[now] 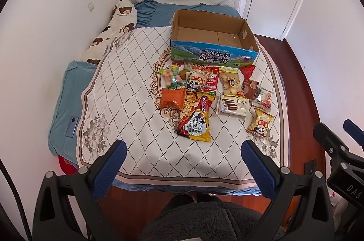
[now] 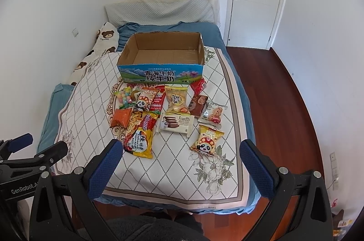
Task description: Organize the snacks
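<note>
One cardboard box (image 2: 159, 69) sits on the bed, farthest ahead of the jaws. Between box and jaws lie about eleven snack packets: two yellow panda packets (image 2: 206, 142) (image 2: 142, 102), one noodle pack (image 2: 140, 134), one wafer box (image 2: 177, 124), one orange packet (image 2: 120, 119), one candy bag (image 2: 124, 98). The remaining packets overlap, so that count is uncertain.

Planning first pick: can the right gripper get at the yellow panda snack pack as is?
Probably yes. The right gripper is open and empty, and the yellow panda snack pack lies alone on the bedspread nearest it, nothing on top and bare cloth between them.
</note>
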`<action>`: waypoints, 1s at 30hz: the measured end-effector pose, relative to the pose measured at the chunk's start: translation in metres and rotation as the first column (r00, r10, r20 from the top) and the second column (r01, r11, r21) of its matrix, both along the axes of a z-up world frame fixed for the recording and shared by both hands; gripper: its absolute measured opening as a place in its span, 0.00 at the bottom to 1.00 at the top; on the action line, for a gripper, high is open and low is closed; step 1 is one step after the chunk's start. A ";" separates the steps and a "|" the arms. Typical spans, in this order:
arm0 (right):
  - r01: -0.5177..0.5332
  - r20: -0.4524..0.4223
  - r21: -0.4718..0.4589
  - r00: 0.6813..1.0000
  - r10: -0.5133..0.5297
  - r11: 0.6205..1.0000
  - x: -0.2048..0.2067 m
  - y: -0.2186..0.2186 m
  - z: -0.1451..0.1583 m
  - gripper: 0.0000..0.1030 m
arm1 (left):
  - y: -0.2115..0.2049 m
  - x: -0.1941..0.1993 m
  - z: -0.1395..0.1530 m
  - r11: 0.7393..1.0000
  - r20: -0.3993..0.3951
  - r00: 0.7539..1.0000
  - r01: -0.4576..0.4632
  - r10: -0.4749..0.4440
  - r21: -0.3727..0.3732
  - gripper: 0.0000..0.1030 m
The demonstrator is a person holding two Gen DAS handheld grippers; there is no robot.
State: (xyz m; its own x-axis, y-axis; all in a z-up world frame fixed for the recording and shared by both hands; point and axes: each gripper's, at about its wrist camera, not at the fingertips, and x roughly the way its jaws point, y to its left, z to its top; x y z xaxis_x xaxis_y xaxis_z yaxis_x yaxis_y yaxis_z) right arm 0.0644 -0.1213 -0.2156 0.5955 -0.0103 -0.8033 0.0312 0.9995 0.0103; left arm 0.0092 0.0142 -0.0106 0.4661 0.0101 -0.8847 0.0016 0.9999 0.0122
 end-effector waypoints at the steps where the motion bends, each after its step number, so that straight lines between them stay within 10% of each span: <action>1: -0.001 -0.001 -0.002 1.000 0.001 1.000 0.001 0.001 0.000 1.00 | 0.000 0.000 0.000 1.000 0.000 1.000 -0.001 0.001 0.000 1.00; 30: 0.014 0.016 -0.001 1.000 -0.014 1.000 0.000 0.001 0.000 1.00 | 0.005 0.005 0.001 1.000 0.000 1.000 0.003 -0.003 -0.001 1.00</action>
